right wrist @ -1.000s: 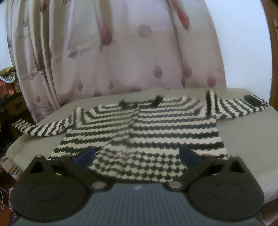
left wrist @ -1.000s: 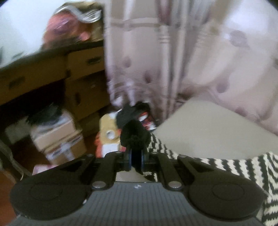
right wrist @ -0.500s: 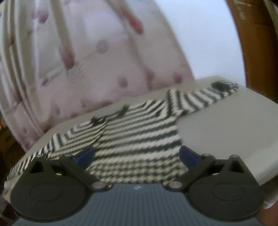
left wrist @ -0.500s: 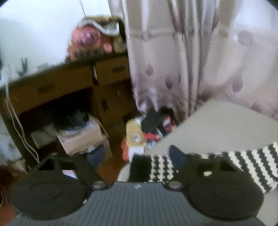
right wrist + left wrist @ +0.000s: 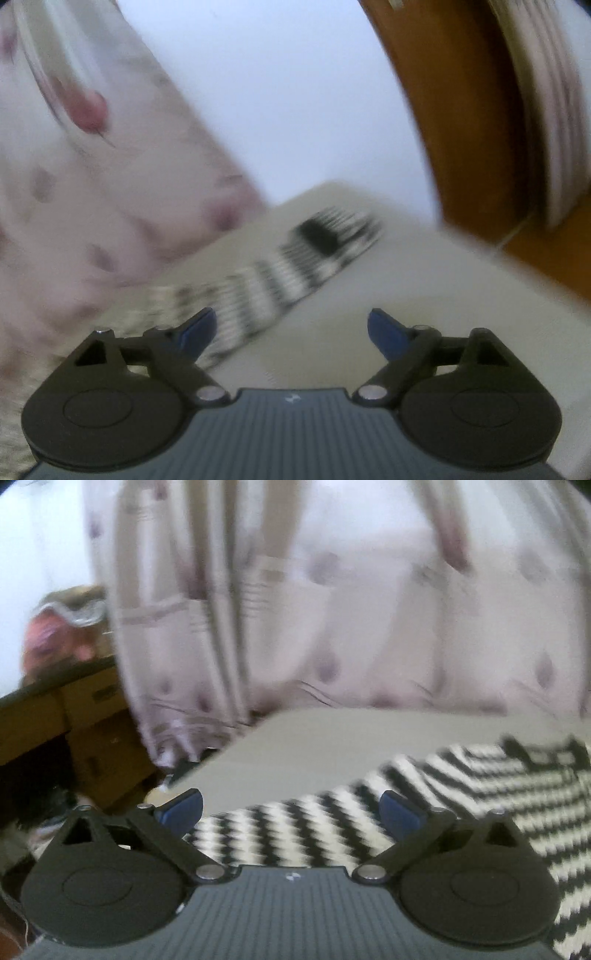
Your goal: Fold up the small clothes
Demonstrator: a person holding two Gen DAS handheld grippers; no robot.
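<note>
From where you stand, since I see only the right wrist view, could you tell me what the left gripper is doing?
Observer: The left gripper hovers over the other sleeve of the black-and-cream striped knitted cardigan, jaws opening, nothing pinched.
Operator: Thank you. Is the cardigan's body lying flat?
Observer: It looks spread on the grey-beige padded surface, black neckline towards the pale patterned curtain.
Operator: Anything beside that surface?
Observer: A brown wooden desk with drawers stands at that view's left edge.

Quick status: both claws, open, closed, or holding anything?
Left claw: opening wide, holding nothing, over the striped sweater sleeve.
Right claw: closing, nothing gripped.
</note>
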